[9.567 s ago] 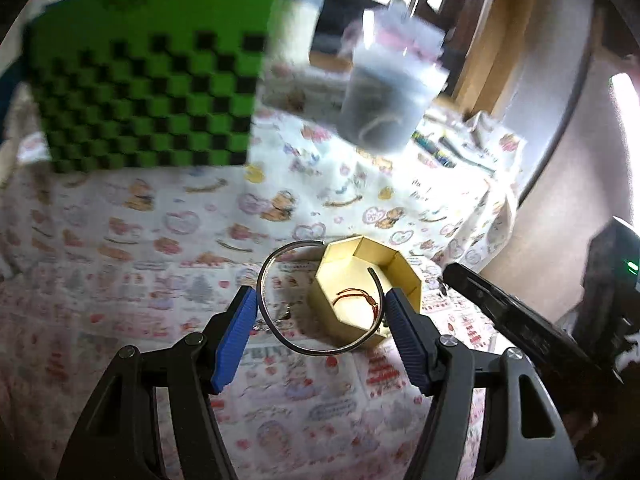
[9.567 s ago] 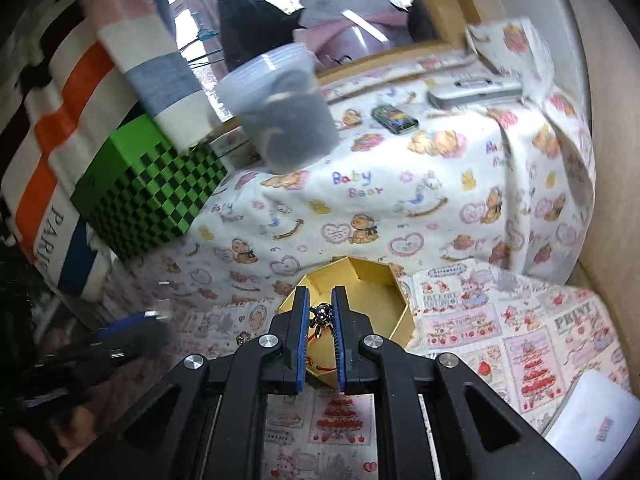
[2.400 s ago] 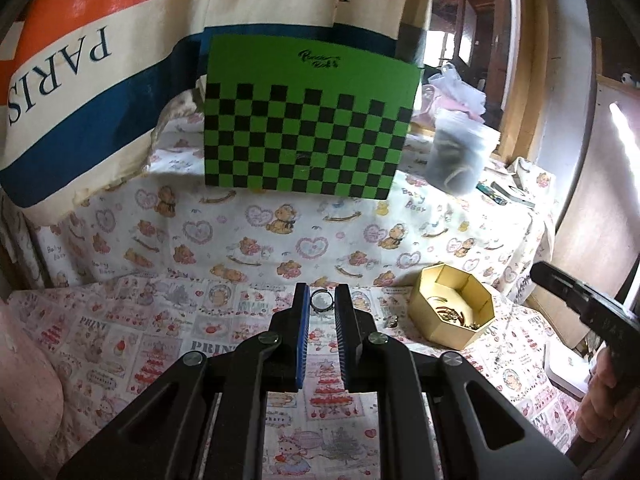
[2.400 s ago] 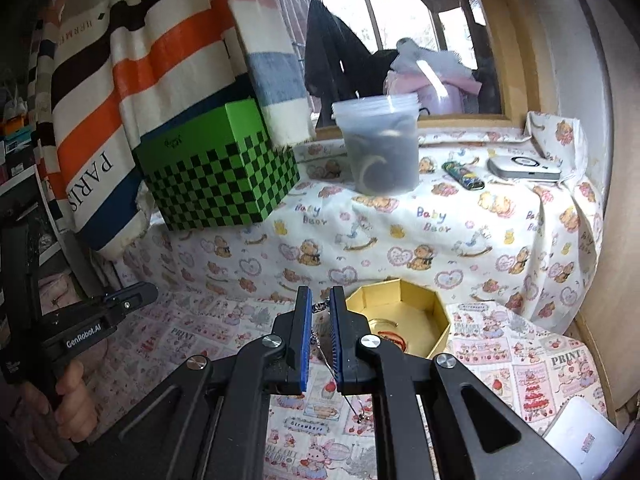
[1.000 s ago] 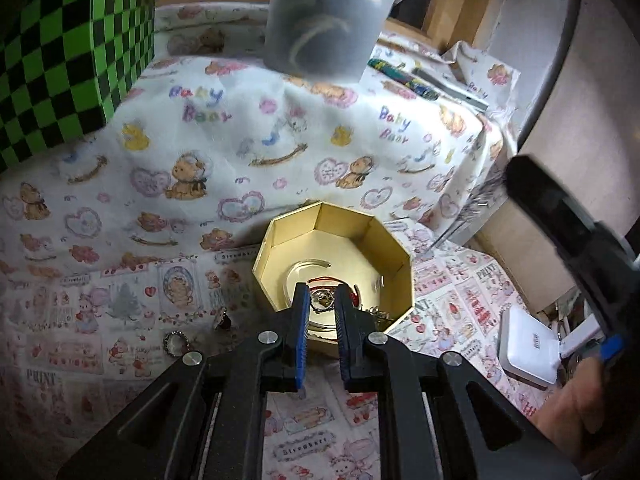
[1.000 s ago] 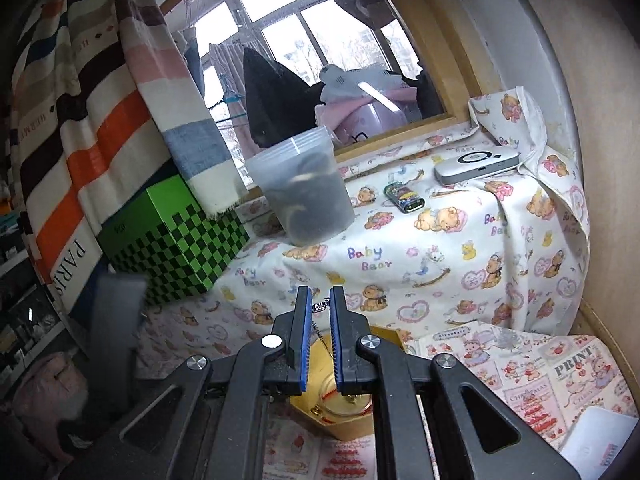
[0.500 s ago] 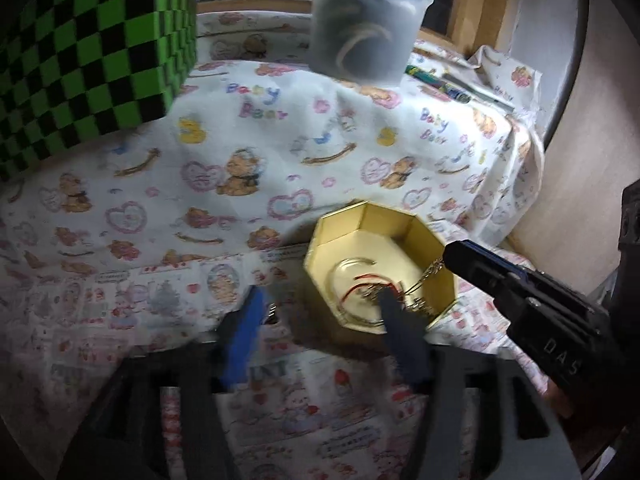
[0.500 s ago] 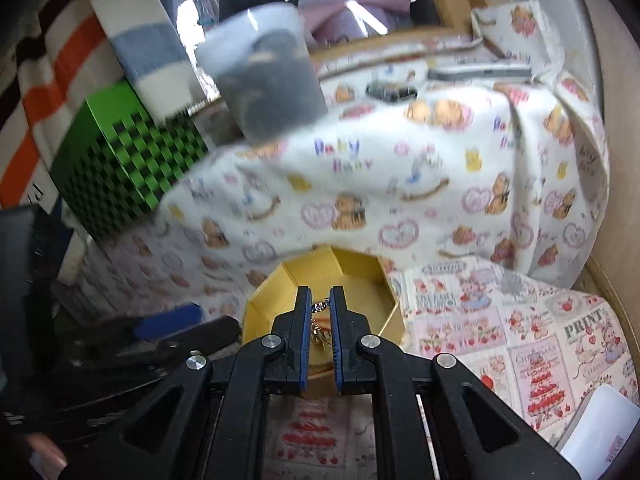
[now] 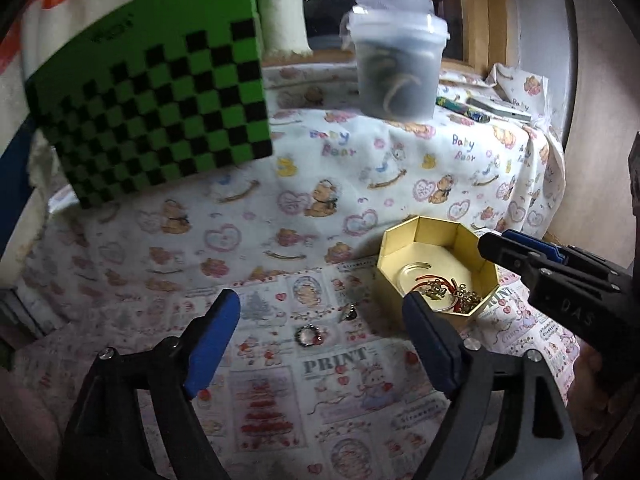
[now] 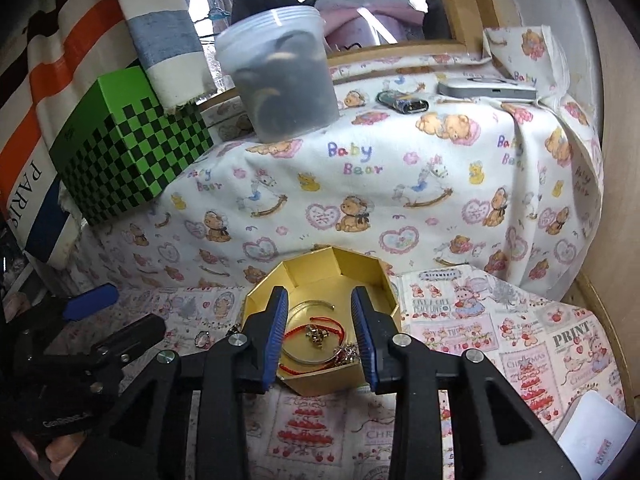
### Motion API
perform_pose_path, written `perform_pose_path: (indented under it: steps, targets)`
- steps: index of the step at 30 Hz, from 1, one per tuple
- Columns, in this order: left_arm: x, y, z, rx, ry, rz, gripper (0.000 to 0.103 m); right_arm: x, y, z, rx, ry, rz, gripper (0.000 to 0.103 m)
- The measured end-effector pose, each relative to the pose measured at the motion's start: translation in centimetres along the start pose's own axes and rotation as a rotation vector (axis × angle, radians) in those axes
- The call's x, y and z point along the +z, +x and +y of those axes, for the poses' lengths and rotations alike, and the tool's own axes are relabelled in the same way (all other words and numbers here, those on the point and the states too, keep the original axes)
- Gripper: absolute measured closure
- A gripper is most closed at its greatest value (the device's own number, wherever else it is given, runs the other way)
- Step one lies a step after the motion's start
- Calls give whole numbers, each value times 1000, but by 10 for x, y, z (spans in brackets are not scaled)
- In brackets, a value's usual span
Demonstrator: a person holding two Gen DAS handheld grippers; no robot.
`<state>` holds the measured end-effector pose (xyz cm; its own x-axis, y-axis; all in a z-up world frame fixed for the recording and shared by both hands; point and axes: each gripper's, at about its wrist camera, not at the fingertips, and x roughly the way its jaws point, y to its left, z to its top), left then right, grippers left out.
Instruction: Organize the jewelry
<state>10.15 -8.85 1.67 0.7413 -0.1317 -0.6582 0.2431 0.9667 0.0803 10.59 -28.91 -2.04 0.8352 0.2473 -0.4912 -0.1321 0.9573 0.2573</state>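
A gold octagonal box (image 9: 400,248) sits on the printed cloth and holds a red cord bracelet (image 10: 316,330), a silver bangle and small chain pieces. My right gripper (image 10: 320,312) hovers just over the box (image 10: 332,256); its jaws are opening and nothing is pinched between them. My left gripper (image 9: 320,312) is to the left of the box with its jaws opening wide and empty. A small ring (image 9: 308,336) and a dark trinket (image 9: 350,314) lie on the cloth below and between its fingers. The right gripper (image 9: 504,242) reaches in over the box's right rim.
A green checkered box (image 9: 152,112) stands at the back left on a raised, cloth-covered ledge. A plastic tub (image 9: 396,76) is behind the gold box, with a lighter (image 10: 404,104) and a flat grey device (image 10: 486,90) beside it. A white object (image 10: 592,432) lies front right.
My left gripper let a ring go over the box, opened and drew back to the left. My right gripper sank to the box and opened, and its chain piece now lies inside.
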Motion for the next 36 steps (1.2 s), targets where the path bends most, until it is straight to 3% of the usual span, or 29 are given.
perform_pose_path:
  steps: [7, 9, 12, 18, 22, 36]
  targets:
    - [-4, -18, 23, 36, -47, -51, 14, 1, -15, 13, 0, -47, -46, 65]
    - [-5, -25, 32, 46, -59, -71, 11, 1, -19, 16, 2, -57, -60, 57]
    - [-7, -33, 43, 42, -94, -94, 9, 0, -23, 22, 1, -74, -73, 56]
    - [-22, -44, 63, 105, -174, -189, 3, -2, -29, 28, 10, -84, -90, 47]
    - [-29, -36, 74, 88, -197, -152, 3, -3, -28, 30, 4, -92, -91, 45]
    - [-39, -32, 72, 94, -166, -139, 3, -10, -23, 37, -7, -108, -90, 28]
